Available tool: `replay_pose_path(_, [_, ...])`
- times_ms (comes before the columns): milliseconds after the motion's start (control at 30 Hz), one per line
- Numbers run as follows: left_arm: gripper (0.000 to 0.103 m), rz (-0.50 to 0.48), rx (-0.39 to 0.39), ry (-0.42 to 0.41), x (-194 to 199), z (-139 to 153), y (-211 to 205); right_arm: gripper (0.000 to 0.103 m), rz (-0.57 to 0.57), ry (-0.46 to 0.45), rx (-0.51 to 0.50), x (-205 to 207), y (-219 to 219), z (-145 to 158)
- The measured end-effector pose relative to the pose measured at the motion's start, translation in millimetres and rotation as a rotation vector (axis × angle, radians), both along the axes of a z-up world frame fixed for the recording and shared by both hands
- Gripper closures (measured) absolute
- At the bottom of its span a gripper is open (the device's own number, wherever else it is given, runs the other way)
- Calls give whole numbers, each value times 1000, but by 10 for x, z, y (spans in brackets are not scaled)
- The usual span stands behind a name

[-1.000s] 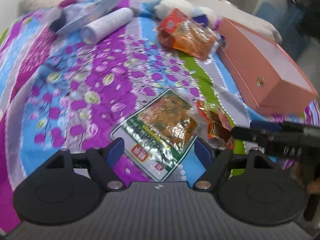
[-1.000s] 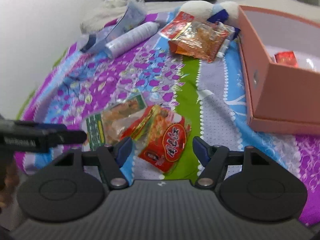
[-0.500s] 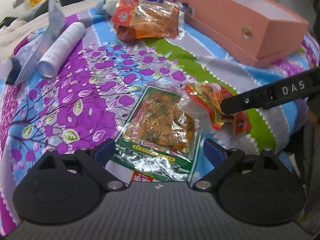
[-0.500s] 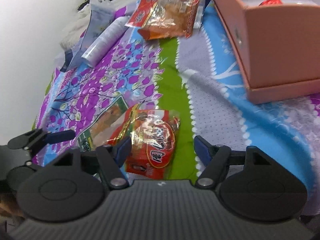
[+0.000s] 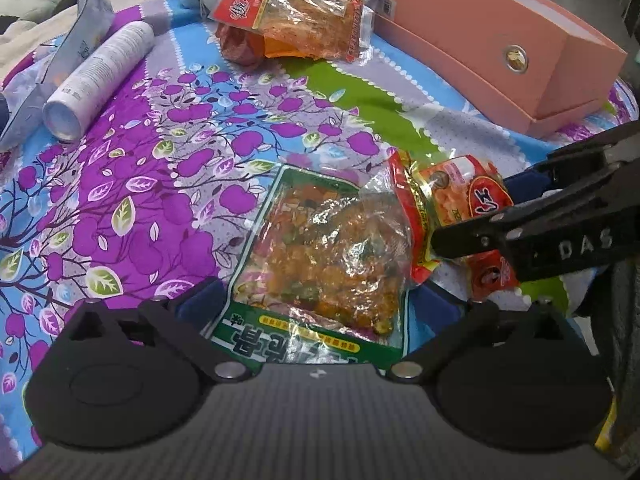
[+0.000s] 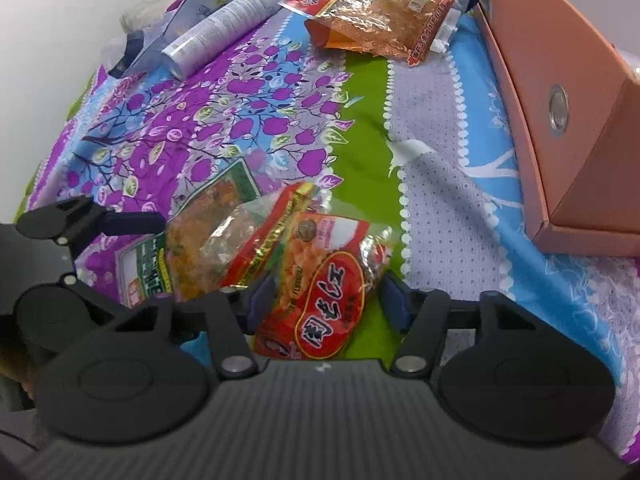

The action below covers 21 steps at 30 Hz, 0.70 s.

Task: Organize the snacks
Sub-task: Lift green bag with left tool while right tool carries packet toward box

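Since a second earlier both tongs had dropped closer to the bed (image 5: 132, 168). The left tongs (image 5: 316, 304) were opening wide astride the green packet (image 5: 320, 256), its long axis running away from them. The right tongs (image 6: 324, 300) were closing around the red packet (image 6: 320, 296), lying lengthwise between them.

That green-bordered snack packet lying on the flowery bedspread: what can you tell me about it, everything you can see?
The green-bordered clear plastic snack packet lies flat on the purple flowered bedspread. A crinkled, shiny window shows orange and green pieces inside; a green band with yellow characters runs along its near end. It looks sealed. The red snack packet with the red oval label overlaps one edge. The left hand-held gripper straddles its near end, jaws opening, pads not pressing it.
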<state>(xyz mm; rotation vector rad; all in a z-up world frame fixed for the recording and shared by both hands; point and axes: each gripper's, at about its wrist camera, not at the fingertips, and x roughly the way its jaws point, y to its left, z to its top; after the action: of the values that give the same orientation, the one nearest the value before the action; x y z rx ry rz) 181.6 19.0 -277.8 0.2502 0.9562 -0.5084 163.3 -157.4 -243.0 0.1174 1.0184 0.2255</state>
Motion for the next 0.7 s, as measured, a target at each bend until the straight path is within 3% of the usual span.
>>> replay_pose_path(200, [10,12,-5,-19,-57,34,-1,52,-1,-18,-35,-3,51,25])
replay_pose_path(367, [24,19,-34,-25,-115,71,0,58,-9,-51,-34,-45,75,107])
replay_pose_path(533, [33,51,-50,-36,-163,88,6,73,-23,-81,-16,-75,23,228])
replay_pose_path(600, [37,72,-66,-33,-155,95,34,90,-35,-90,-15,-79,-15,273])
replay_pose_path(700, [41,98,-83,-32,-176,108,53,90,-62,-107,-14,-102,-107,351])
